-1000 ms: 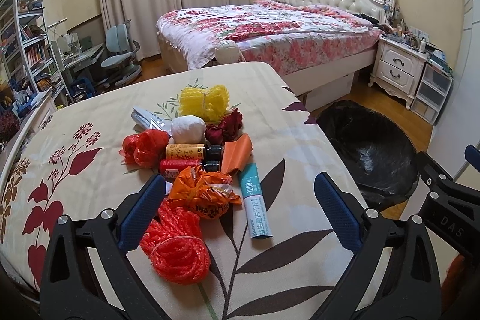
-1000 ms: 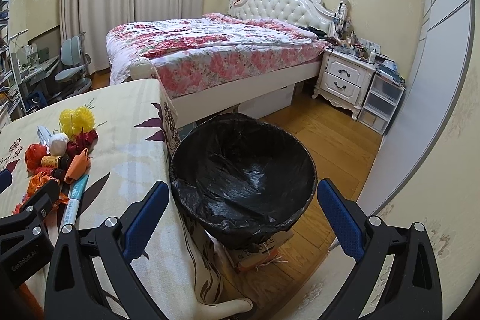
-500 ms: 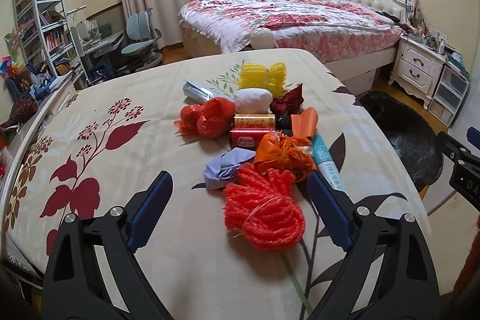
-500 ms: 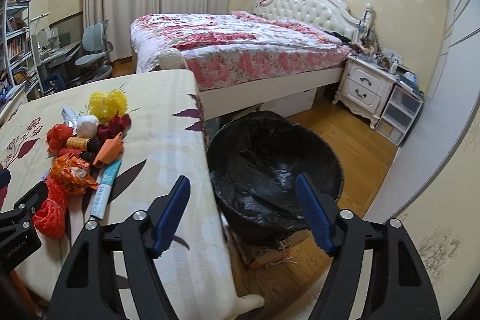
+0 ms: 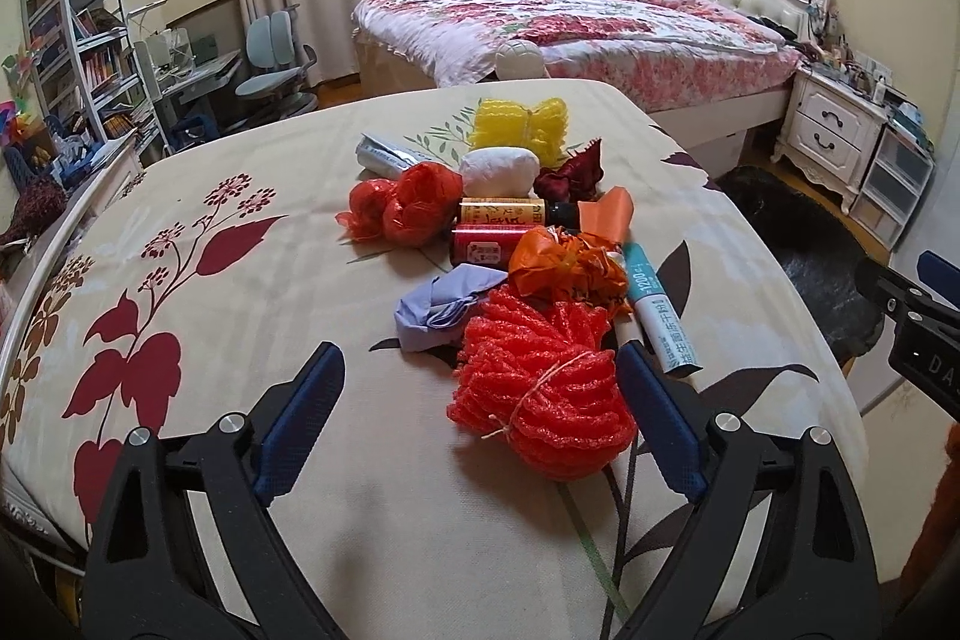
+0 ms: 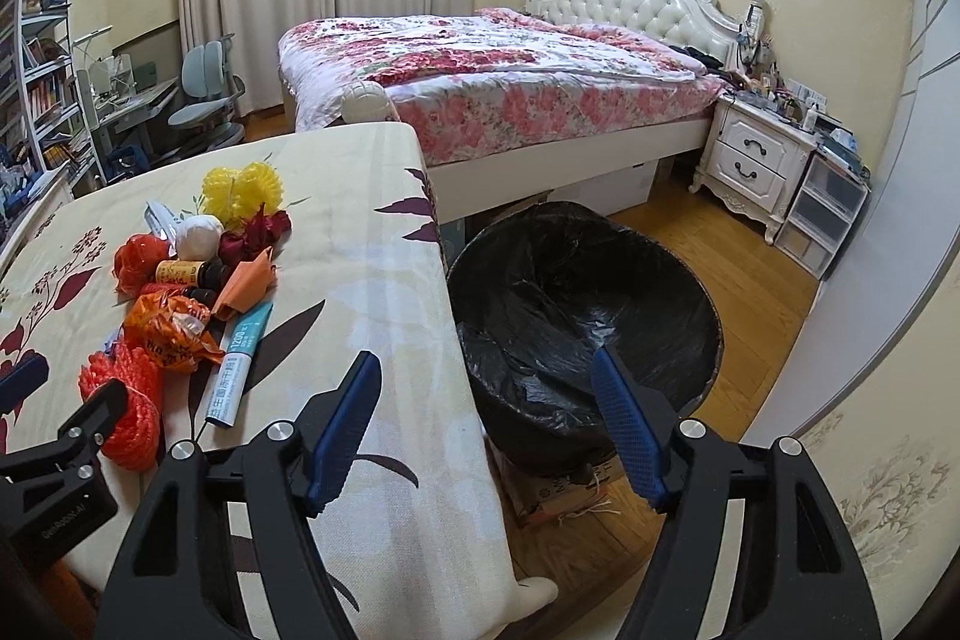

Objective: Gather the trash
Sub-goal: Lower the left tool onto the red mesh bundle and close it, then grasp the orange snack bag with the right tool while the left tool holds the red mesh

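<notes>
A pile of trash lies on the floral tablecloth (image 5: 210, 280). Nearest is a red foam net (image 5: 540, 400), with an orange plastic bag (image 5: 564, 268), a lilac wrapper (image 5: 438, 307) and a teal-and-white tube box (image 5: 660, 316) behind it. Farther back are two small bottles (image 5: 504, 214), a red bag (image 5: 408, 202), a white ball (image 5: 498, 172) and a yellow foam net (image 5: 522, 130). My left gripper (image 5: 477, 382) is open around the red net, its right finger beside the net. My right gripper (image 6: 483, 358) is open and empty over the table's edge and the black-lined bin (image 6: 588, 316).
The bin stands on a cardboard box (image 6: 558, 496) on the wood floor, just right of the table. Beyond it are a bed (image 6: 492, 70), a white nightstand (image 6: 756, 154) and plastic drawers (image 6: 828, 214). A desk chair (image 5: 276, 58) and bookshelf (image 5: 72, 40) stand at the back left.
My left gripper has moved left and slightly down, so the red net now lies between its fingers. The right gripper's jaws have narrowed and it has shifted toward the table edge.
</notes>
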The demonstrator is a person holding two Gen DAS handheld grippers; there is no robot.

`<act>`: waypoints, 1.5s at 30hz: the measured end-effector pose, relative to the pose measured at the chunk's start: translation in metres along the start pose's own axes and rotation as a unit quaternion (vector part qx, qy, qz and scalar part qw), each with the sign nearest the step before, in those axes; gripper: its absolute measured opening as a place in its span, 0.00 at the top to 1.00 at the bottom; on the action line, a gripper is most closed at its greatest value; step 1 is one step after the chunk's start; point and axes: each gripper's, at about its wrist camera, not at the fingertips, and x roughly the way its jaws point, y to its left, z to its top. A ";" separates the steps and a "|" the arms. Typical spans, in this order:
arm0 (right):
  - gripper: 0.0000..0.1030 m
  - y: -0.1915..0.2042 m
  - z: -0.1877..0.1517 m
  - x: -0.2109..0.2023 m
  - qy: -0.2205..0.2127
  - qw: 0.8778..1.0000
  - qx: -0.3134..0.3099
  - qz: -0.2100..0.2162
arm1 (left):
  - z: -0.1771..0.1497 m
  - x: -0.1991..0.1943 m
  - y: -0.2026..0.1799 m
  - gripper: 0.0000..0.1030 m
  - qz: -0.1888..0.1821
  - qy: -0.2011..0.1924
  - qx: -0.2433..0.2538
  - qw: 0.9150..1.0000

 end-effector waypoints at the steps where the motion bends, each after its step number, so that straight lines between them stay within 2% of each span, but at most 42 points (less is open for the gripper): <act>1: 0.32 0.000 -0.001 0.001 0.002 1.000 0.000 0.001 | 0.000 0.001 -0.002 0.13 0.001 -0.002 0.004 1.000; 7: 0.32 0.003 -0.003 0.004 0.010 1.000 0.000 0.007 | -0.002 0.008 -0.009 0.13 -0.006 -0.004 0.013 1.000; 12: 0.31 0.005 -0.006 0.006 0.013 1.000 0.000 0.010 | -0.009 0.015 -0.006 0.15 -0.011 0.014 0.010 1.000; 17: 0.31 0.006 -0.009 0.009 0.019 1.000 -0.001 0.014 | -0.012 0.018 -0.003 0.35 -0.022 0.020 0.008 1.000; 19: 0.31 0.006 -0.011 0.009 0.021 1.000 -0.002 0.015 | -0.014 0.019 -0.002 0.47 -0.031 0.025 0.007 0.999; 25: 0.31 0.011 -0.011 0.008 0.020 1.000 -0.005 0.023 | -0.013 0.009 0.004 0.57 -0.040 0.015 0.005 0.999; 33: 0.31 0.043 -0.007 0.005 0.017 0.997 -0.034 0.066 | -0.003 -0.008 0.032 0.57 -0.018 -0.007 -0.014 1.000; 38: 0.31 0.074 -0.001 0.003 0.016 0.992 -0.056 0.112 | -0.002 -0.006 0.055 0.57 0.001 -0.003 -0.032 0.999; 45: 0.31 0.116 0.007 0.006 0.011 0.985 -0.089 0.149 | -0.007 0.001 0.096 0.57 0.040 0.003 -0.057 0.998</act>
